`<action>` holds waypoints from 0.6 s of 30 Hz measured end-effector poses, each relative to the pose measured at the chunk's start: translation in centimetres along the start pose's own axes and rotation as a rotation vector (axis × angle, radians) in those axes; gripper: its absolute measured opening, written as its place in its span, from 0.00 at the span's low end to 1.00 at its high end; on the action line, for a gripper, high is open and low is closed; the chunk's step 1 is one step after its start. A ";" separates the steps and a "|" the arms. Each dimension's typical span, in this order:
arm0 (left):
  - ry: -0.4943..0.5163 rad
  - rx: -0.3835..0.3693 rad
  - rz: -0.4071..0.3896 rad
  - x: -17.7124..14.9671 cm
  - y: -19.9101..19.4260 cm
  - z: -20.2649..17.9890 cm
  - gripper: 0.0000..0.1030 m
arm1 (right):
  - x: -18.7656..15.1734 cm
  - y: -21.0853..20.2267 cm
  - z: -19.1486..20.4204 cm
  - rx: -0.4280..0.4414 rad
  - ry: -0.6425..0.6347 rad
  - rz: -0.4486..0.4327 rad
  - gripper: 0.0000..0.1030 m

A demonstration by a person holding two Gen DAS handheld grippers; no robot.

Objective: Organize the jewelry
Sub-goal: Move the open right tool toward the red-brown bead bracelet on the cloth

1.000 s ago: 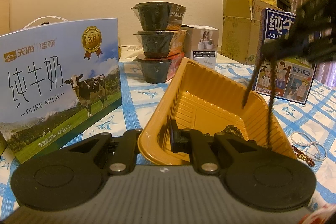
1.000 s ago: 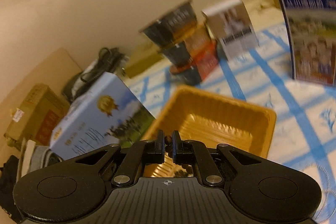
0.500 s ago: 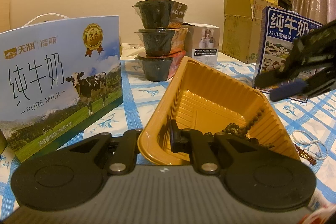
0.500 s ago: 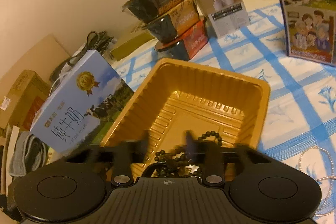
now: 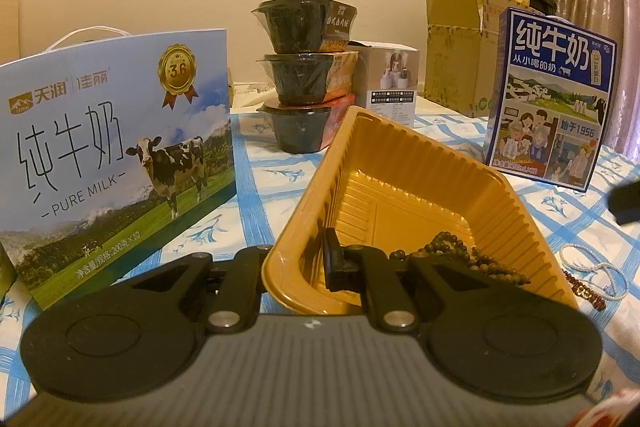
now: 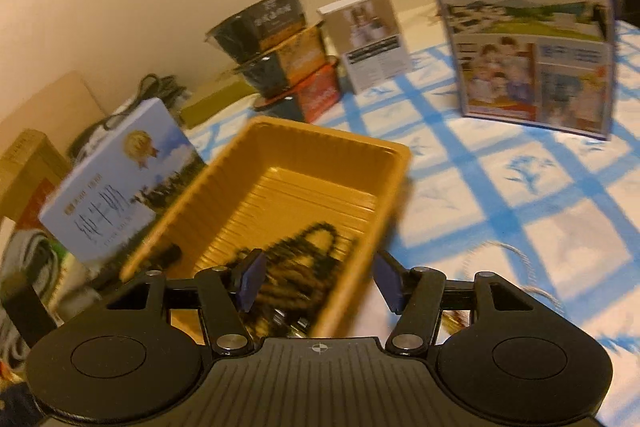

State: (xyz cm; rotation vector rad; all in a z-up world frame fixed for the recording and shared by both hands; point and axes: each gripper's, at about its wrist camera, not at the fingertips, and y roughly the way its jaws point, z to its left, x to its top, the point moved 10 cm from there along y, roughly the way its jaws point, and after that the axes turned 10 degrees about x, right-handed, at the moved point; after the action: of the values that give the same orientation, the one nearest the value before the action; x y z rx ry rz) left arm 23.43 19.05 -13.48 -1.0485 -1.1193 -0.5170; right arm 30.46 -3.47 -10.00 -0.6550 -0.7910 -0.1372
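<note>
An orange plastic tray [image 5: 404, 163] stands tilted on the blue checked cloth. My left gripper [image 5: 298, 267] is shut on the tray's near rim. A dark bead necklace [image 5: 452, 251] lies inside the tray, and it also shows in the right wrist view [image 6: 304, 263] in the same tray [image 6: 288, 143]. My right gripper [image 6: 316, 281] is open and empty, above the tray's right wall. A white bead bracelet [image 5: 592, 267] and a red-brown bead string [image 5: 580, 287] lie on the cloth right of the tray. A thin bracelet [image 6: 516, 259] lies beyond my right finger.
A light blue milk carton [image 5: 116, 155] stands left of the tray. A dark blue milk carton [image 5: 552, 99] stands at the right. Three stacked black bowls [image 5: 308, 79] and a small white box [image 5: 392, 83] stand behind. Cardboard boxes [image 5: 456, 51] sit at the back.
My right gripper opened and dropped the dark bead necklace into the tray, then pulled back to the right and lower. My left gripper kept its hold on the tray rim.
</note>
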 end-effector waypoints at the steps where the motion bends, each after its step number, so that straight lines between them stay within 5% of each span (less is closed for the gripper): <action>1: 0.001 0.000 0.000 0.0 0.0 0.0 0.11 | -0.4 -0.4 -0.2 -0.015 -0.004 0.000 0.58; 18: 0.019 0.007 0.003 0.1 0.0 -0.1 0.11 | -6.6 -3.5 -4.7 -0.227 -0.065 0.042 0.58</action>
State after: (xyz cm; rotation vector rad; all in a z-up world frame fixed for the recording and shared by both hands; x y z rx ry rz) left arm 23.57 18.98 -13.41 -1.0375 -1.1015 -0.5197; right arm 27.41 -9.85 -15.32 -0.8934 -0.8304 -0.1701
